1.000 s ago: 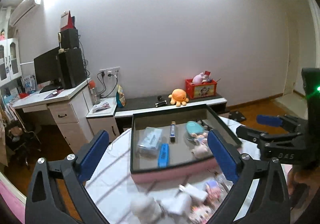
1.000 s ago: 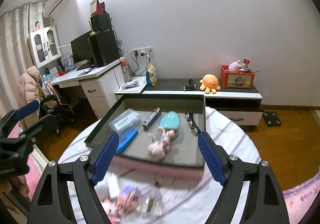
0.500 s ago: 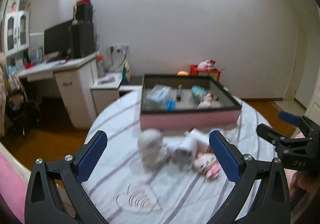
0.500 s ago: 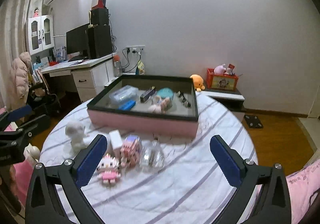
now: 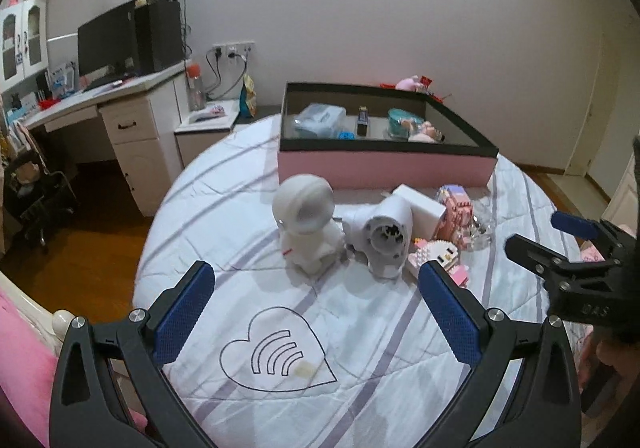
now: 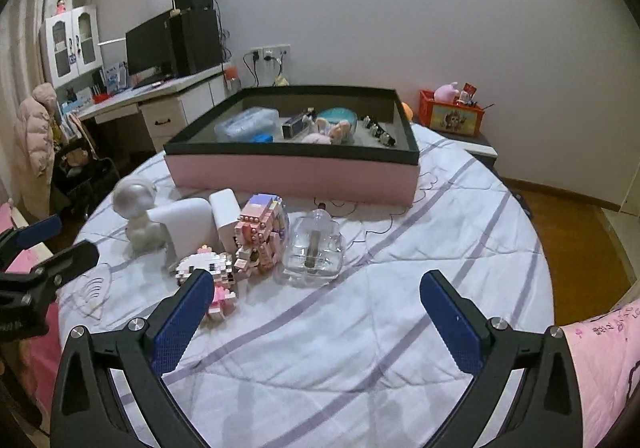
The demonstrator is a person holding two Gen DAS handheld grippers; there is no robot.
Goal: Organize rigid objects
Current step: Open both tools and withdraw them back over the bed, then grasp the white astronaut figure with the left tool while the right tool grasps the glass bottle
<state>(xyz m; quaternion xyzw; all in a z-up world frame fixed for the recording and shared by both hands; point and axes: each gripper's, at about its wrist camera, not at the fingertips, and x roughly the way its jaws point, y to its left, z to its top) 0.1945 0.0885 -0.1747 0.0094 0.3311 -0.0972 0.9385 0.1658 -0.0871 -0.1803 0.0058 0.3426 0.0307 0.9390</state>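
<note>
Your right gripper, jaws spread wide and empty, shows the clear bottle lying neck toward the pink box; your left gripper, equally wide, faces the white astronaut figure upright before the box.

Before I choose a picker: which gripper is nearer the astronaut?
Left. The left gripper faces the astronaut directly; the right gripper is off to its right, behind the brick toys.

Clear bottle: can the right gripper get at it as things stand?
Probably yes. The right gripper is open and empty, and the clear bottle lies just ahead of it on bare tablecloth. The pink block figure crowds its left side.
</note>
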